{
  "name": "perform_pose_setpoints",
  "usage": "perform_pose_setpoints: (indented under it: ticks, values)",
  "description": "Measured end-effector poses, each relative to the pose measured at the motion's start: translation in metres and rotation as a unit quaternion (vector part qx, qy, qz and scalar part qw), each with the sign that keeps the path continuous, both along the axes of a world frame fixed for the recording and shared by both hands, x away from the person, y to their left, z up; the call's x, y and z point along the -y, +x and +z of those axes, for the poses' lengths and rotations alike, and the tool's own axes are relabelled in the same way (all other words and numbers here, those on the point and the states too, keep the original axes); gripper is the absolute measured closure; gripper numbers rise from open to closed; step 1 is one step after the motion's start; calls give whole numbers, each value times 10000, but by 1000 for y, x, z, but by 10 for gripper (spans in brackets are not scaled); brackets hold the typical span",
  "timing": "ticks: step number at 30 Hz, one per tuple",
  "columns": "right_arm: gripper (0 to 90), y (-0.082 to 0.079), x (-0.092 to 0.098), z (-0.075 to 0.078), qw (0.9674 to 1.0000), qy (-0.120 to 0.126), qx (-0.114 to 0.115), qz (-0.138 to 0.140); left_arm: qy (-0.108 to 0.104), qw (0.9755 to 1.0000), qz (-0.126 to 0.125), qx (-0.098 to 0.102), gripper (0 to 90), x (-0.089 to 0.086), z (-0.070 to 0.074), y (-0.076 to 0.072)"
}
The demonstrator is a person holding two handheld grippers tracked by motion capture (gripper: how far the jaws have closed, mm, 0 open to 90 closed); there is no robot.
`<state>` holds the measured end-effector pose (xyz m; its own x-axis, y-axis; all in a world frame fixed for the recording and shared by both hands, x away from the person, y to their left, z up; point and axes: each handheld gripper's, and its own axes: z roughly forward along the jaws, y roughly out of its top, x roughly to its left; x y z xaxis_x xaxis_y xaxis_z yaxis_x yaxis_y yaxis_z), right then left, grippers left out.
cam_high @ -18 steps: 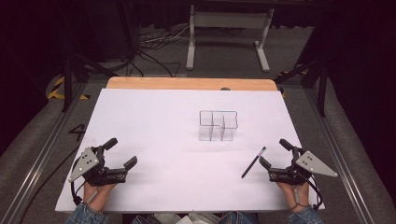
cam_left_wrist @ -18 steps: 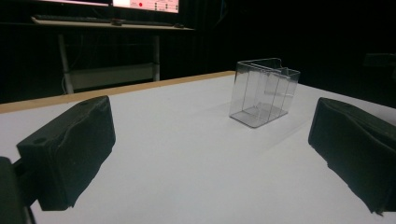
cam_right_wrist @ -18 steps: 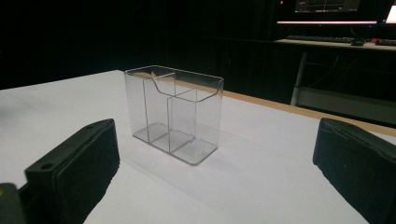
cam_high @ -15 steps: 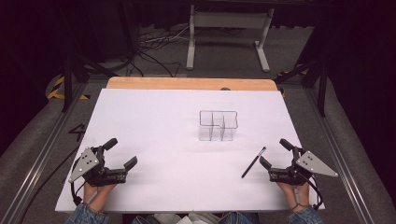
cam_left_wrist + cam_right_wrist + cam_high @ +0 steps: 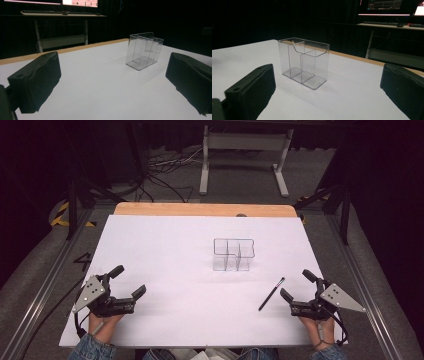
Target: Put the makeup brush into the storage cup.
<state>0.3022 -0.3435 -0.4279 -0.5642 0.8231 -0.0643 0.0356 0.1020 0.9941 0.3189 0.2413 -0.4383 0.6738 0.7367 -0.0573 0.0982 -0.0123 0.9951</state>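
A clear plastic organizer (image 5: 234, 254) with several compartments stands upright and empty a little right of the middle of the white table sheet (image 5: 175, 250). A black pen (image 5: 271, 294) lies flat on the sheet, slanted, to the front right of it. My right gripper (image 5: 295, 283) rests just right of the pen, open, nothing between its jaws. My left gripper (image 5: 131, 280) rests at the front left, open and empty too. The organizer (image 5: 144, 51) stands far ahead between the left gripper's (image 5: 110, 85) jaws, and the organizer (image 5: 303, 62) is closer to the right gripper (image 5: 327, 97).
A bare wooden strip (image 5: 205, 209) runs along the table's far edge. Beyond it a grey metal stand (image 5: 245, 142) and cables (image 5: 160, 170) sit on the floor. A desk with monitors (image 5: 384, 5) stands in the dark background. Metal rails (image 5: 45, 285) flank the table.
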Motion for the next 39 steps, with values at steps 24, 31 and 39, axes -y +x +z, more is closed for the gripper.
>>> perform_pose_setpoints:
  ticks: [24, 31, 39]
  values:
    - [10, 13, -6, 15, 9995, -32, -319, 22, 24, 9999, 62, -86, 9, -4, -4, -4]
    - [8, 25, -8, 29, 9995, 59, -303, -15, 31, 10000, 22, -40, 11, -3, -5, -3]
    - [7, 41, -12, 39, 9994, 126, -312, -32, 5, 10000, -3, -63, 11, -3, -5, -2]
